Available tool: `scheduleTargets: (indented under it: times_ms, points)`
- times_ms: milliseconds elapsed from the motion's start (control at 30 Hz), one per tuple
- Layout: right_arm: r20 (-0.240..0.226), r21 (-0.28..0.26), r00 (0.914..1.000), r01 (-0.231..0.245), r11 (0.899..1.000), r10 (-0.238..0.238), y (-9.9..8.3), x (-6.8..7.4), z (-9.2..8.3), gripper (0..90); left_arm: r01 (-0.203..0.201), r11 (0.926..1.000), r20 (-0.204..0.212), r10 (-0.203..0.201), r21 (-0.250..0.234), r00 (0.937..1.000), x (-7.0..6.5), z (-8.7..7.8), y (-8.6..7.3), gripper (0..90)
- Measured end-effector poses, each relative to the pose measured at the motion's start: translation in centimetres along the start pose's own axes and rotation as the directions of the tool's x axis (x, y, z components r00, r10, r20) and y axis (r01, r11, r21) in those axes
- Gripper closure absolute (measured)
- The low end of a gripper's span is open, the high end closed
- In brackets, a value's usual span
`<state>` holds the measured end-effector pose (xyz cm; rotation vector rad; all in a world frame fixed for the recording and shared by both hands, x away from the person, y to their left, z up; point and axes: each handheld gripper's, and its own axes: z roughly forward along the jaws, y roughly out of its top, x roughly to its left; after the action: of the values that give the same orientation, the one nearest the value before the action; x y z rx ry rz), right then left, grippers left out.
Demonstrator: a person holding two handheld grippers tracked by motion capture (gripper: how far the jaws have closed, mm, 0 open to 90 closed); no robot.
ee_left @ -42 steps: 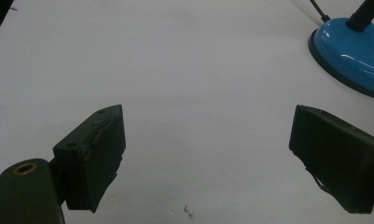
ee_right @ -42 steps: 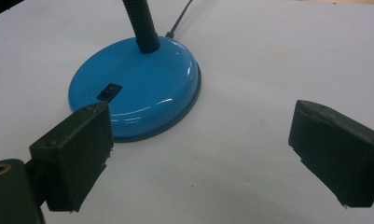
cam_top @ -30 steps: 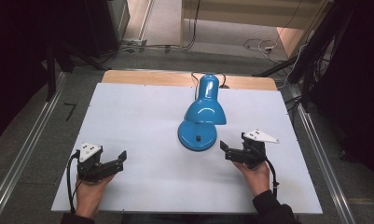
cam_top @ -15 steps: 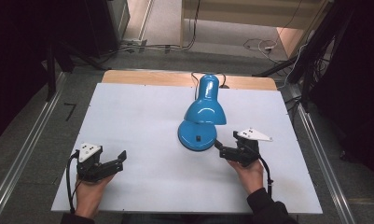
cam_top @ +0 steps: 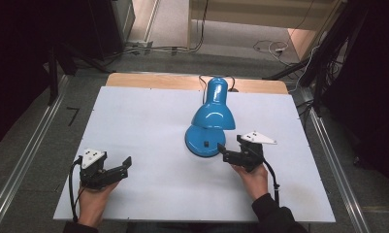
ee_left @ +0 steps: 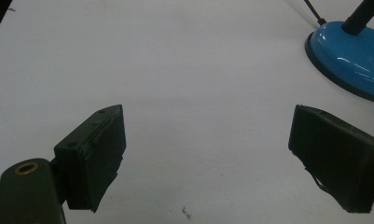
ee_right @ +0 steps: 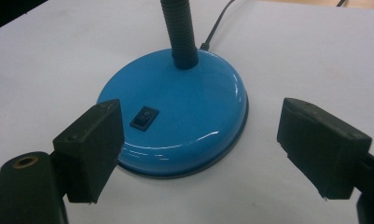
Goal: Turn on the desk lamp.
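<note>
A blue desk lamp stands on the white table top, its shade bent down over its round base. My right gripper lies just right of the base and points at it. In the right gripper view the right gripper is open and its jaws have just been closing a little. The base with its black rocker switch sits ahead between the jaws, untouched. My left gripper rests open at the front left; the left gripper holds nothing.
The lamp's black neck rises from the base and its cord runs off to the far table edge. A wooden strip borders the back. Metal rails run along both sides. Cables lie on the floor beyond.
My right gripper has moved left, closer to the lamp base. The left gripper and the lamp have stayed put.
</note>
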<state>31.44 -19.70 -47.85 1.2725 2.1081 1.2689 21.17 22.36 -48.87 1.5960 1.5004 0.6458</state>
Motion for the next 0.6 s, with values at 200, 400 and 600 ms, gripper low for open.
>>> scheduleTargets:
  times_ms: [200, 400, 600]
  points:
    - [-0.012, 0.001, 0.9998, 0.015, 1.000, -0.015, 0.1, 0.6, 0.5, 14.6, 0.001, 1.0000, 0.002, -0.001, 0.000, 1.0000, 0.0, 0.0, 0.0, 11.6]
    - [-0.017, 0.004, 0.9998, 0.014, 1.000, -0.014, 0.3, 0.8, 1.0, 17.9, 0.001, 1.0000, 0.004, -0.001, 0.000, 1.0000, 0.0, 0.0, 0.0, 11.6]
    - [-0.027, 0.012, 0.9996, 0.012, 1.000, -0.012, 0.4, 1.2, 1.5, 21.2, 0.002, 1.0000, 0.005, -0.002, 0.001, 1.0000, 0.0, 0.0, 0.0, 11.6]
